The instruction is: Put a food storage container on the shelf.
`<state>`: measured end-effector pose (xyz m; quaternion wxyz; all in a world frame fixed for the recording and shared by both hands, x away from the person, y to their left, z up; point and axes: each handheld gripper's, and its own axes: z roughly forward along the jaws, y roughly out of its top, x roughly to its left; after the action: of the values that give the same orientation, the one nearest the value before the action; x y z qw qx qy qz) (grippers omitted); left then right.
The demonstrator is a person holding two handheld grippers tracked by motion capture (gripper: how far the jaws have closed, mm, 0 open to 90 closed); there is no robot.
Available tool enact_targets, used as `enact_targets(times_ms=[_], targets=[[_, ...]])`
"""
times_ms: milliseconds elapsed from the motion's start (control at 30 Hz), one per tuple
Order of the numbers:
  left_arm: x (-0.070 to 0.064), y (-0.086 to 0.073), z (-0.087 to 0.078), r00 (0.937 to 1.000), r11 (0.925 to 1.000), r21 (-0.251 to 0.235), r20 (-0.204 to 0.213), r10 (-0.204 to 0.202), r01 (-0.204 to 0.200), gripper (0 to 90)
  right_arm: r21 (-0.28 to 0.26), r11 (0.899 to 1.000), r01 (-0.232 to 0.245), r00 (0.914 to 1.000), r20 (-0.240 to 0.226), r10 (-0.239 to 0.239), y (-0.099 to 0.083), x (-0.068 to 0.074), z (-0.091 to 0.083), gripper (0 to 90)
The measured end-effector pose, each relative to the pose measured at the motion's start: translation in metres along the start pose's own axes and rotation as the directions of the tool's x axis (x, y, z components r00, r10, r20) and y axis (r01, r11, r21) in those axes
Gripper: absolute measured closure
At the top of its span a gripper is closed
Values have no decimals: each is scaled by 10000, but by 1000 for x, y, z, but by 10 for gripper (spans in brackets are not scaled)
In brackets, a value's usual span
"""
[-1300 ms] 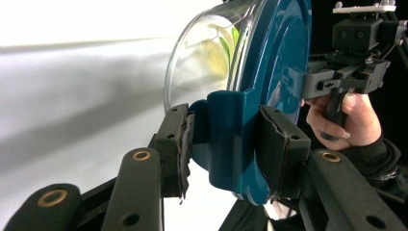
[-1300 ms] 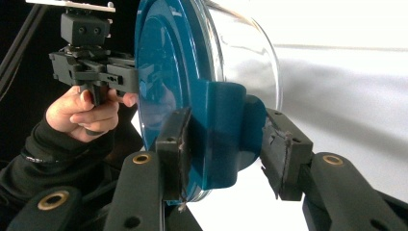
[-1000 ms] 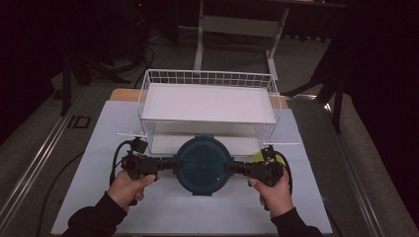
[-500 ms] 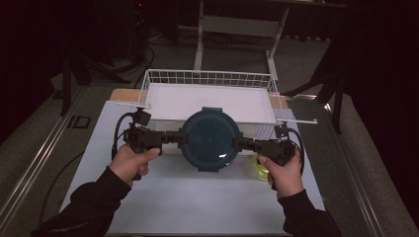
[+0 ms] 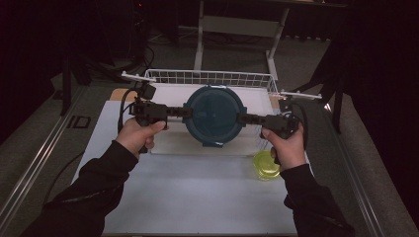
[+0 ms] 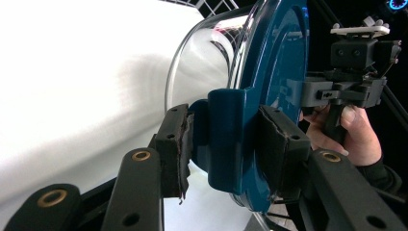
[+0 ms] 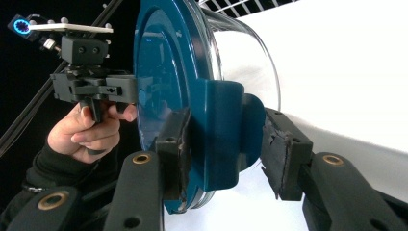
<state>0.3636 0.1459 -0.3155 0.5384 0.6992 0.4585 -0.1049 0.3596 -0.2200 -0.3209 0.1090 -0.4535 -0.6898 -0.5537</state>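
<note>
A round container (image 5: 214, 114) with a dark blue lid and clear glass body hangs in the air in front of the white wire basket (image 5: 212, 77). My left gripper (image 5: 185, 112) is shut on the blue side latch (image 6: 226, 139) at its left. On the opposite side my right gripper (image 5: 240, 118) is shut on the other latch (image 7: 221, 130). In the left gripper view the left gripper (image 6: 231, 149) has a pad on each side of its latch, with the lid at the right. The right gripper (image 7: 223, 144) clamps its latch the same way in the right gripper view.
A small yellow-green round dish (image 5: 267, 165) sits on the white table mat (image 5: 197, 197) just under the right hand. The basket stands at the back of the mat on a raised white base. Metal rails run along both table sides, and a desk frame stands behind.
Both grippers have lifted the container off the mat and carried it up and away toward the basket. The yellow-green dish has come into sight by the right hand.
</note>
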Motion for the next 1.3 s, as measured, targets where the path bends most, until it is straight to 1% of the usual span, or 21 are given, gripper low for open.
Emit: enact_targets(times_ms=[100, 167, 267, 333, 400, 467, 567, 600, 667, 733, 833, 867, 933, 1000, 1167, 1200, 1233, 1267, 1300], targets=[[2, 9, 3, 9999, 9999, -1, -57, -101, 101, 568, 17, 9998, -212, 9998, -36, 212, 9, -6, 2, 558], [3, 15, 6, 9998, 9999, -20, -133, -145, 145, 569, -65, 9995, -299, 9995, -38, 298, 15, -10, 3, 558], [5, 19, 10, 9996, 9999, -21, -213, -171, 171, 568, -87, 9991, -409, 9992, 0, 409, 21, -16, 4, 555], [9, 21, 12, 9995, 9996, 1, -177, -273, 273, 568, -91, 9989, -464, 9989, 76, 465, 23, -18, 6, 556], [13, 22, 14, 9993, 9995, -64, -202, -317, 316, 567, -76, 9984, -557, 9983, 161, 558, 24, -21, 8, 554], [16, 23, 16, 9989, 9989, -118, -167, -446, 444, 568, -64, 9978, -662, 9976, 187, 663, 25, -24, 10, 554], [16, 24, 16, 9986, 9986, -195, -162, -497, 494, 567, -86, 9973, -726, 9973, 125, 727, 29, -26, 11, 554], [18, 26, 17, 9981, 9980, -175, -82, -616, 615, 567, -89, 9973, -728, 9972, 159, 730, 30, -26, 11, 554], [23, 27, 17, 9965, 9963, -215, 57, -830, 831, 565, -39, 9960, -898, 9958, 161, 898, 33, -26, 12, 553], [28, 27, 19, 9929, 9925, -336, 246, -1166, 1174, 564, -64, 9945, -1049, 9943, 181, 1050, 35, -28, 14, 551], [31, 27, 21, 9899, 9890, -518, 376, -1367, 1385, 562, -28, 9919, -1266, 9917, 234, 1267, 38, -30, 16, 544], [32, 27, 22, 9894, 9885, -530, 390, -1399, 1419, 561, -11, 9909, -1344, 9906, 269, 1344, 39, -31, 16, 541], [32, 29, 23, 9898, 9889, -492, 342, -1383, 1399, 553, -21, 9902, -1395, 9889, 507, 1394, 40, -31, 17, 531], [36, 29, 25, 9862, 9856, -483, 431, -1599, 1619, 549, 22, 9886, -1506, 9867, 626, 1502, 41, -32, 18, 524], [43, 28, 29, 9818, 9821, -372, 517, -1826, 1846, 522, 63, 9814, -1919, 9804, 463, 1914, 43, -39, 21, 501], [44, 27, 30, 9819, 9819, -359, 449, -1841, 1857, 513, 47, 9809, -1942, 9796, 535, 1937, 43, -40, 22, 487], [45, 27, 31, 9823, 9819, -407, 370, -1836, 1851, 504, 76, 9826, -1854, 9802, 714, 1844, 44, -40, 23, 465], [45, 27, 32, 9828, 9822, -476, 423, -1796, 1816, 500, 97, 9842, -1766, 9802, 922, 1750, 45, -39, 24, 460], [45, 27, 32, 9847, 9842, -456, 401, -1695, 1713, 499, 79, 9853, -1705, 9807, 985, 1689, 45, -39, 25, 463]])
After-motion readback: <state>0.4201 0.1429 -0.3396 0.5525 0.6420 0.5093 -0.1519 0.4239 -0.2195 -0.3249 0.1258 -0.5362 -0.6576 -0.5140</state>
